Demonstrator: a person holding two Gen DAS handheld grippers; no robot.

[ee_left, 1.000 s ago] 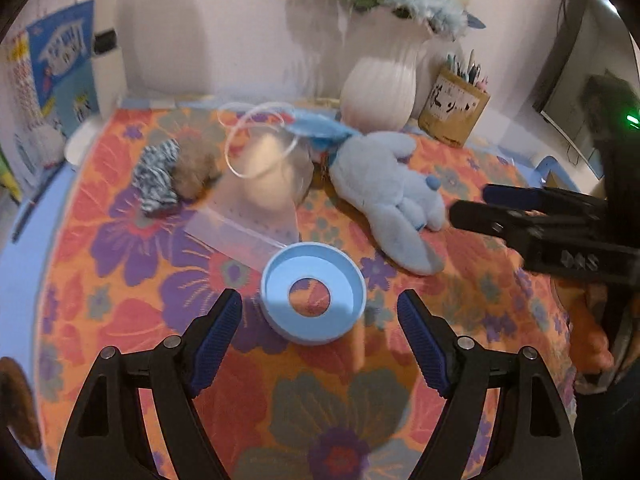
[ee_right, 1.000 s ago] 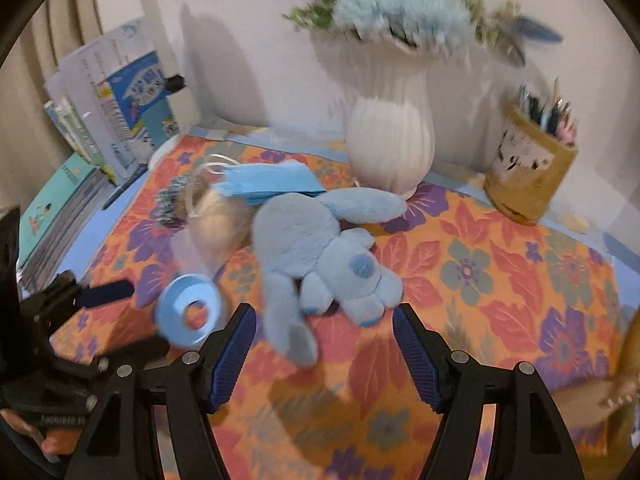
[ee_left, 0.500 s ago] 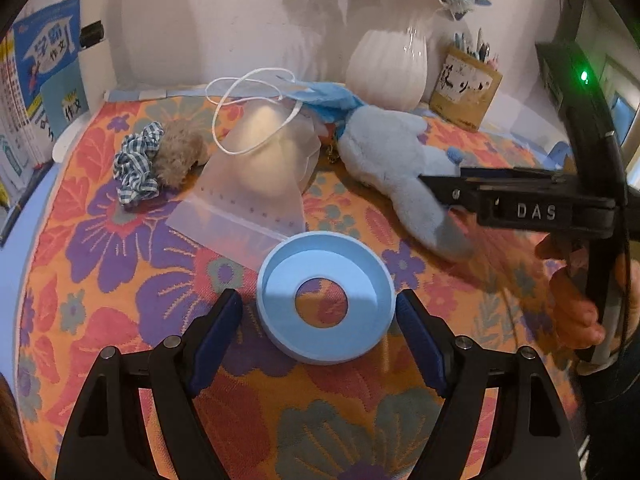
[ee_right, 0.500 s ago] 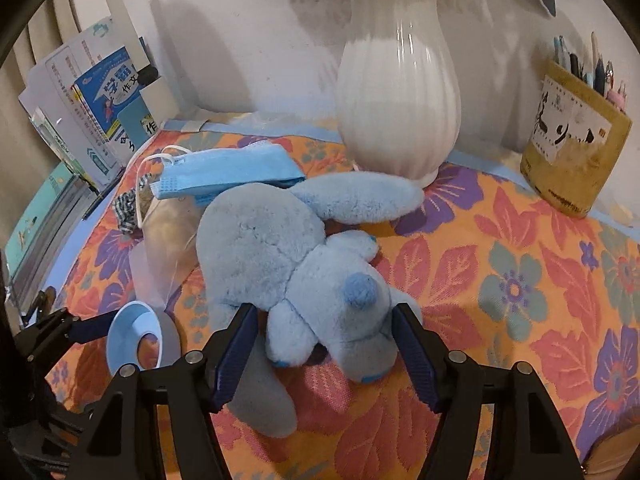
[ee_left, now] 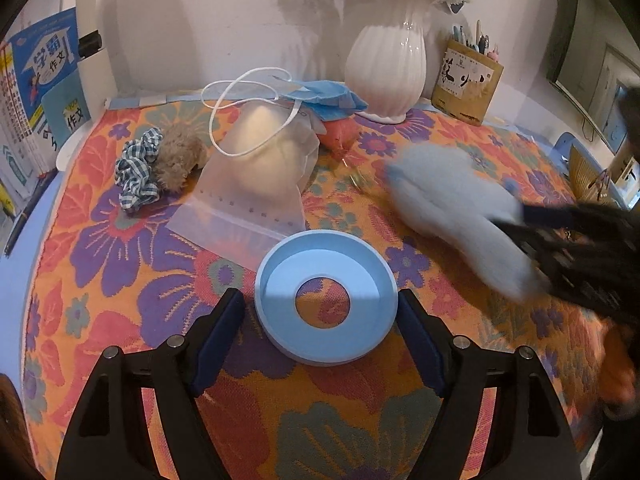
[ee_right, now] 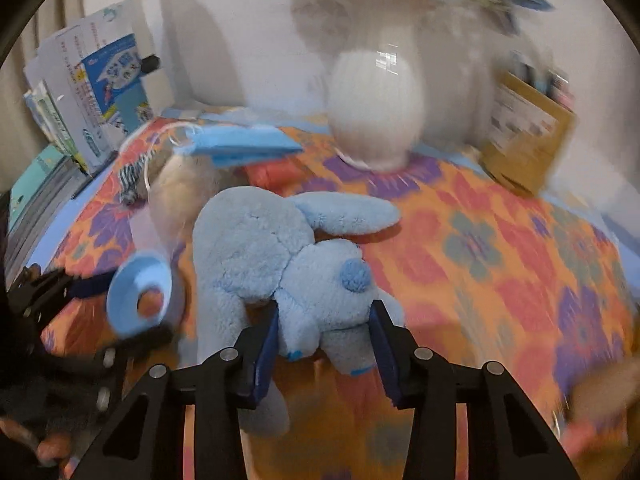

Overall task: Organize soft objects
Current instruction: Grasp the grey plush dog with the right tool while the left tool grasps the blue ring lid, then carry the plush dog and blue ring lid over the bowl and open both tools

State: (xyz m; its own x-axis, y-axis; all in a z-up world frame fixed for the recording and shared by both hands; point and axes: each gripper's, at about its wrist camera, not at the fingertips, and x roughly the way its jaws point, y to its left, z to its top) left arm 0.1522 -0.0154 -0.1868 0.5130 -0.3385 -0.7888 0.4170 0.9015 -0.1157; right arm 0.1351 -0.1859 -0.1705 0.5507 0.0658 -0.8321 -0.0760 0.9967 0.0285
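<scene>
The left hand-held gripper point(ee_left: 320, 320) straddles a blue ring point(ee_left: 326, 300), jaws apart. The right hand-held gripper point(ee_right: 324, 332) has just been closing and now clamps the blue plush toy point(ee_right: 280, 256). Both lie on the table point(ee_left: 120, 248) under its floral cloth. Behind stand a white vase point(ee_left: 386, 60), a pen holder point(ee_left: 466, 80) and books point(ee_left: 40, 80) by the wall.

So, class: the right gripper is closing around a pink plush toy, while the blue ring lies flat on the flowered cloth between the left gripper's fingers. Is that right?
Not quite. The plush toy is light blue, not pink, as the right wrist view shows. The rest stands: the right gripper has just been closing around it, and the blue ring lies flat on the flowered cloth between the left gripper's fingers.
</scene>
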